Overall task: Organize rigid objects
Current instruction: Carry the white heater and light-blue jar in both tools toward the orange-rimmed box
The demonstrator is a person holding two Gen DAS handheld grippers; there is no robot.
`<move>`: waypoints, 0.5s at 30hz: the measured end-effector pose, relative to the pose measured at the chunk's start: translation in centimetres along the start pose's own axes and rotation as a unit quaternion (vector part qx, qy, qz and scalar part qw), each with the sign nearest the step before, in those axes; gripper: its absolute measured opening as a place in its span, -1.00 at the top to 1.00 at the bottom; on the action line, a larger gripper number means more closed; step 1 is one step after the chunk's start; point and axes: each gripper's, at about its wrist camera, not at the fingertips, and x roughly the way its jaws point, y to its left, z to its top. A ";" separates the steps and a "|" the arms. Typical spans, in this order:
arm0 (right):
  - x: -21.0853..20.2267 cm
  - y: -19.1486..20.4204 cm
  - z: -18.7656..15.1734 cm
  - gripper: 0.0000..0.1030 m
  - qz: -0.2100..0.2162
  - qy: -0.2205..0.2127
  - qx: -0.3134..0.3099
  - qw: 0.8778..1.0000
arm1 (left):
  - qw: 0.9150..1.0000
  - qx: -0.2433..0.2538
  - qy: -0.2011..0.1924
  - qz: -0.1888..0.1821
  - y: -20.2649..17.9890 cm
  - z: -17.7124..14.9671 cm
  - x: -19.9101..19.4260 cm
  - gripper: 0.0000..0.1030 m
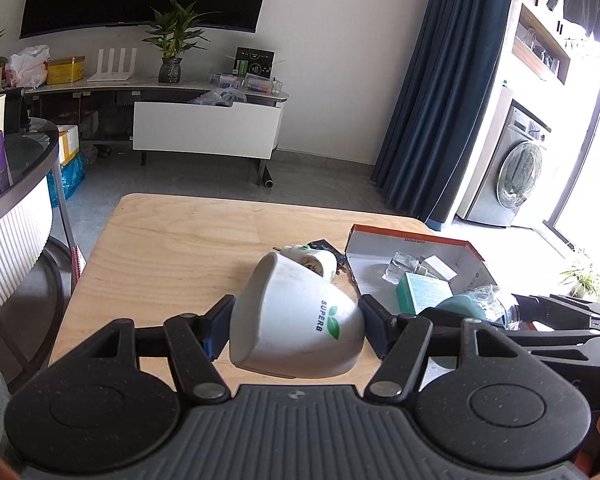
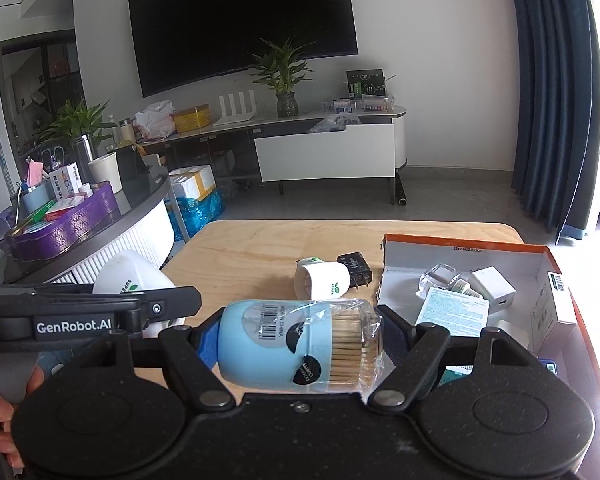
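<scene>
My left gripper [image 1: 298,330] is shut on a white "SUPERB" cup [image 1: 296,316], tilted with its mouth to the upper left, above the wooden table [image 1: 172,248]. The right wrist view has my right gripper [image 2: 300,340] shut on a light blue toothpick holder [image 2: 296,346], held sideways in clear wrap. The holder [image 1: 460,306] also shows at the right of the left wrist view. An open cardboard box [image 2: 512,254] with a glass bottle [image 2: 438,276], a white charger [image 2: 492,288] and a leaflet box [image 2: 454,312] lies at the table's right. A second small white cup [image 2: 322,282] lies on its side mid-table.
A black plug adapter [image 2: 356,268] lies behind the small cup. A round glass side table [image 2: 100,224] with a purple tray stands to the left. Beyond the table are a TV stand [image 2: 328,156], a blue curtain [image 2: 548,100] and a washing machine [image 1: 516,172].
</scene>
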 end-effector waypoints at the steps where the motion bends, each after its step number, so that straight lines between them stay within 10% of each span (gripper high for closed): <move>1: -0.3 -0.1 -0.1 -0.77 0.000 -0.002 0.001 1.000 | 1.000 0.001 -0.001 0.000 -0.2 -0.1 -0.1 -0.30; 15: -4.3 -2.1 -1.0 -0.77 -0.022 -0.034 0.018 0.999 | 1.000 0.022 -0.009 -0.007 -3.7 -1.2 -1.3 -0.30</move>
